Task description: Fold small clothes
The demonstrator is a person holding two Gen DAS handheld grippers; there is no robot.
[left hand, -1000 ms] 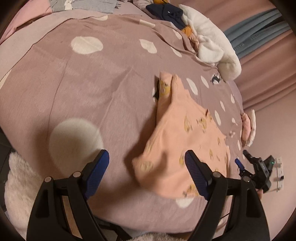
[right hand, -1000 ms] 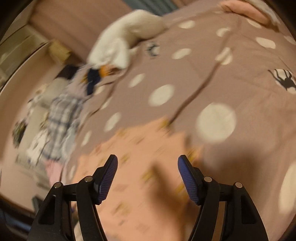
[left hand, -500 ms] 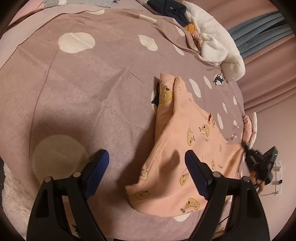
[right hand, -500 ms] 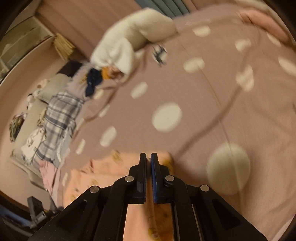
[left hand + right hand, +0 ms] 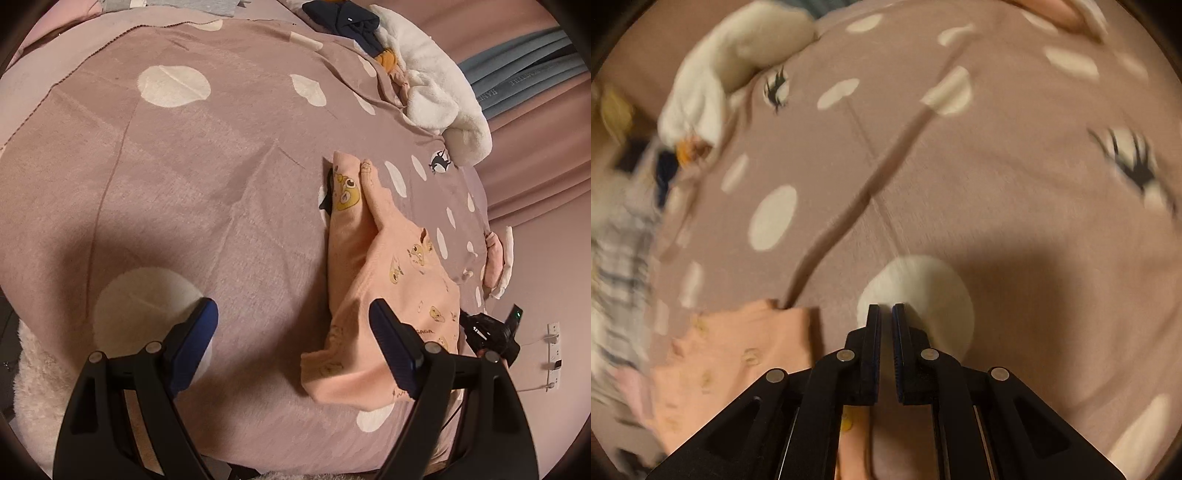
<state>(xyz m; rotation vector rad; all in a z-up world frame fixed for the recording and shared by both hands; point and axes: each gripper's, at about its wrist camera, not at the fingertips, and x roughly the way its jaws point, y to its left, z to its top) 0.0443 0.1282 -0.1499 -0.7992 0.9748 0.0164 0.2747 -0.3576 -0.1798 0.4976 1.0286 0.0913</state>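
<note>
While the dotted mauve blanket (image 5: 221,206) stays flat, the pink printed garment (image 5: 384,280) lies near its right edge, half folded. Right gripper (image 5: 885,314): jaws have just been closing, now pressed nearly together; garment cloth shows beneath them, a grip not confirmed. Left gripper (image 5: 291,332): spread wide, empty. Judgement: pin the near hem before pulling. Only the left view shows the whole garment; right view is blurred.
</note>
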